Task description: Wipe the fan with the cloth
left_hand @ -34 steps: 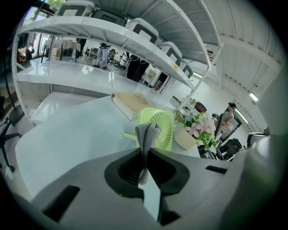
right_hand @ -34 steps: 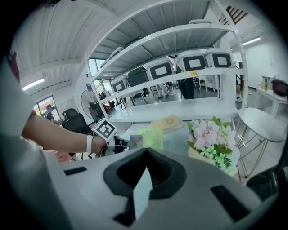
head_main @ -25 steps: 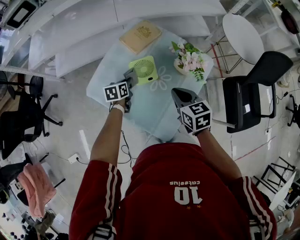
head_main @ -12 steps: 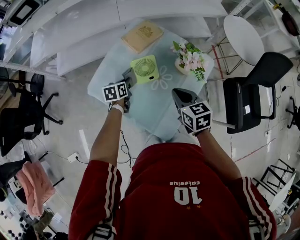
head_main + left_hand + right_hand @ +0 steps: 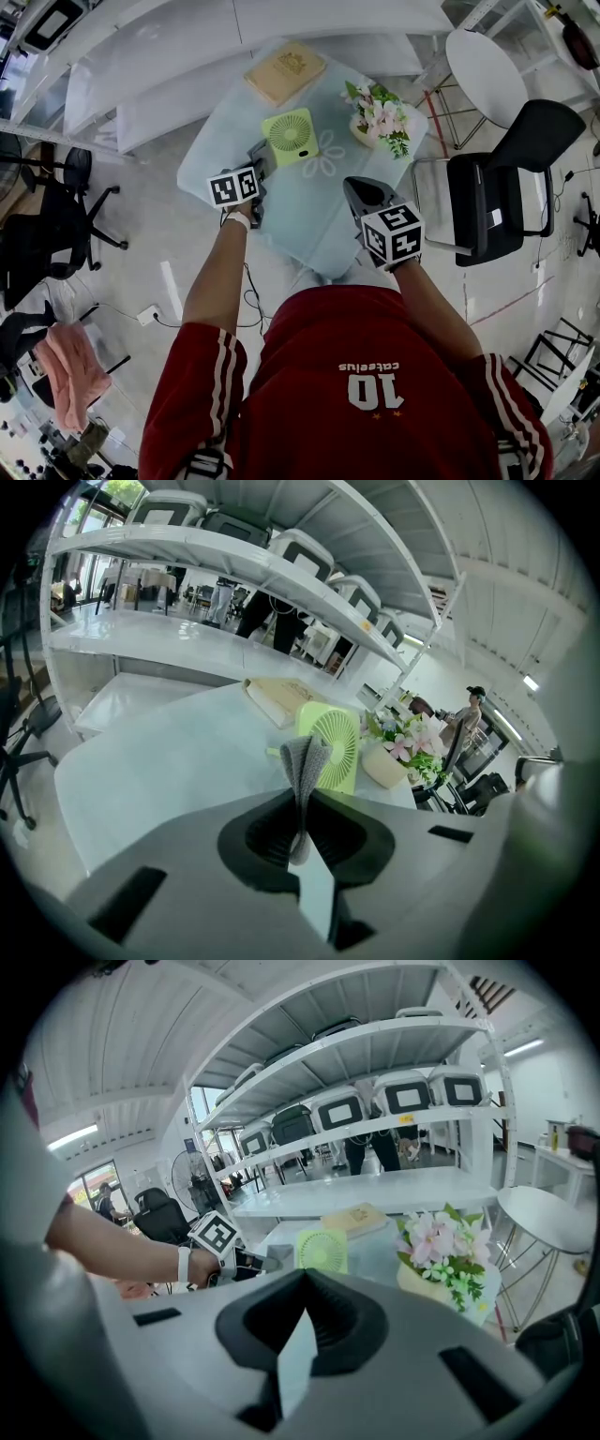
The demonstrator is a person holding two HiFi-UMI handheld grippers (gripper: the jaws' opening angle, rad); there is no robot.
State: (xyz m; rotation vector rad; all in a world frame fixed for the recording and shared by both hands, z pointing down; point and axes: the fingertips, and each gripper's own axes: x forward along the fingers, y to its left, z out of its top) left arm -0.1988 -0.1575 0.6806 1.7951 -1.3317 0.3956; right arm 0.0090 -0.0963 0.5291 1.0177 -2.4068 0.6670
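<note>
A light green square fan [image 5: 291,136] stands upright on the pale glass table [image 5: 309,220]. It also shows in the left gripper view as the fan [image 5: 330,747], and in the right gripper view as the fan [image 5: 321,1249]. My left gripper [image 5: 257,159] sits just left of the fan, shut on a folded grey cloth [image 5: 305,766] that sticks up from between its jaws and stands a short way in front of the fan's grille. My right gripper [image 5: 361,192] hovers over the table's near right part, shut with nothing in it.
A tan book [image 5: 284,70] lies at the table's far edge. A pot of pink flowers [image 5: 380,117] stands right of the fan. A black chair [image 5: 506,178] and a white round stool [image 5: 487,61] are to the right, with white shelving [image 5: 187,56] behind.
</note>
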